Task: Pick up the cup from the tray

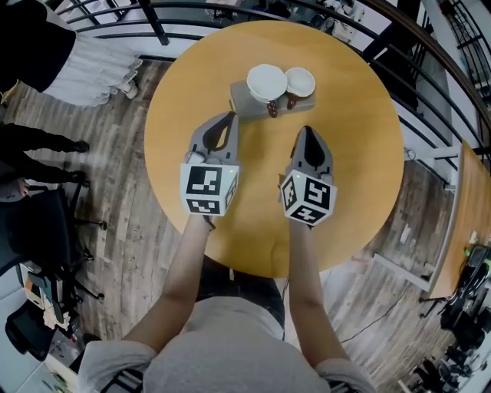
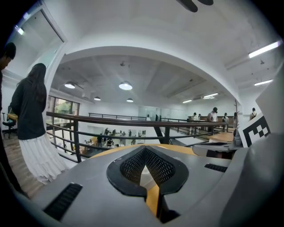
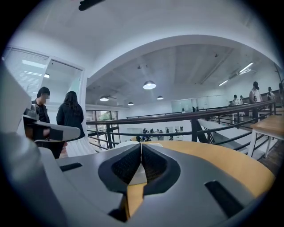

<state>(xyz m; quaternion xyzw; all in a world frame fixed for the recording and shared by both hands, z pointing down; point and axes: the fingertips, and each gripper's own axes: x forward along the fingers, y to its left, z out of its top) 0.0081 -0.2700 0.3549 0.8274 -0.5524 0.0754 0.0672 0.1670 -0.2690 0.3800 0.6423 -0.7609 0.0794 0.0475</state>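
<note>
Two white cups stand side by side on a small grey tray point(image 1: 244, 104) at the far side of the round wooden table point(image 1: 353, 153). The larger cup point(image 1: 266, 82) is on the left and the smaller cup point(image 1: 300, 80) on the right. My left gripper point(image 1: 229, 116) is just short of the tray's near left corner, its tips together and nothing between them. My right gripper point(image 1: 306, 129) hovers a little short of the smaller cup, also shut and empty. In the left gripper view the jaws point(image 2: 144, 148) meet at their tip, as they do in the right gripper view point(image 3: 140, 144).
A dark metal railing point(image 1: 230, 15) curves behind the table. People stand beyond it at the upper left point(image 1: 46, 54). A black chair point(image 1: 54, 230) is on the floor to the left. Another wooden table edge point(image 1: 472, 199) shows at the right.
</note>
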